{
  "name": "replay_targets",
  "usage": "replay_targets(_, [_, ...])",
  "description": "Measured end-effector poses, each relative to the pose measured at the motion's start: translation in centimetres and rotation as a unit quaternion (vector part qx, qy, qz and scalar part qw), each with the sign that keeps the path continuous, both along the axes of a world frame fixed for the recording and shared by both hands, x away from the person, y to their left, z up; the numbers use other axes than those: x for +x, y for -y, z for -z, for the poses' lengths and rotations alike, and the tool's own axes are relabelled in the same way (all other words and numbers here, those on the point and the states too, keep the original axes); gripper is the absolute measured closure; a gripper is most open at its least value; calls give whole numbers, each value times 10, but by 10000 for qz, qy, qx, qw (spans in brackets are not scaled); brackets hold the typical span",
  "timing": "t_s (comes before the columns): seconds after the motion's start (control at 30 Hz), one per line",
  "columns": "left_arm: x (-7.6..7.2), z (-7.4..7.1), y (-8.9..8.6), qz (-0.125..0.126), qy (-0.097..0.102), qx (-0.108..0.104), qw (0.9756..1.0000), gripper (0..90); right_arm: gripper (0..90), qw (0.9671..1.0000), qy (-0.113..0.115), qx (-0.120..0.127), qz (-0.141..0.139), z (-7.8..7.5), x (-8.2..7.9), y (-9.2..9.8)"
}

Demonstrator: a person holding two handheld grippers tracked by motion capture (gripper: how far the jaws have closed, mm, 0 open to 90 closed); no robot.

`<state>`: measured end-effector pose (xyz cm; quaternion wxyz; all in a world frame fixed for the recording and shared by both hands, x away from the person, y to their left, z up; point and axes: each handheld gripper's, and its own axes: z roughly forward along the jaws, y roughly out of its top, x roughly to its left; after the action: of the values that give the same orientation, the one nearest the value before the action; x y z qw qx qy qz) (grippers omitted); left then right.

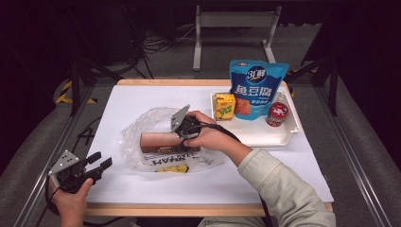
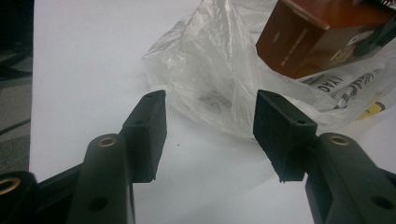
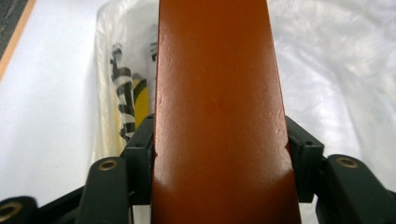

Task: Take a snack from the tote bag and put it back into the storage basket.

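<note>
A long brown box (image 1: pixel 158 140) lies across a clear plastic bag (image 1: pixel 135 135) with black and yellow print, in the middle of the white table. My right gripper (image 1: pixel 182 136) is shut on the box's right end. In the right gripper view the box (image 3: pixel 217 70) runs away between the jaws, both pads pressed on its sides, with the bag (image 3: pixel 336 70) under it. My left gripper (image 1: pixel 101 160) is at the table's front left corner, open and holding nothing. The left gripper view has its jaws (image 2: pixel 210 121) wide apart, facing the bag (image 2: pixel 210 70) and the box (image 2: pixel 317 37).
A white tray (image 1: pixel 293 130) at the back right holds a yellow drink carton (image 1: pixel 224 106), a tall blue pouch (image 1: pixel 255 87) and a small red can (image 1: pixel 277 114). The table's wooden front edge (image 1: pixel 189 209) runs along the bottom. Metal rails flank both sides.
</note>
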<state>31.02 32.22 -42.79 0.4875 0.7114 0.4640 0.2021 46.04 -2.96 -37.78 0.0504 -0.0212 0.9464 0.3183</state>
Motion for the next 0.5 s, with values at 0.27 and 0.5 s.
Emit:
replay_targets(0.27, [3,-1,2,29,21,-8,10000,450,424,9998,7,190,20,-20,-2,8])
replay_targets(0.5, [11,-1,10,121,9,79,9999,449,423,9995,91,275,130,-34,-4,19])
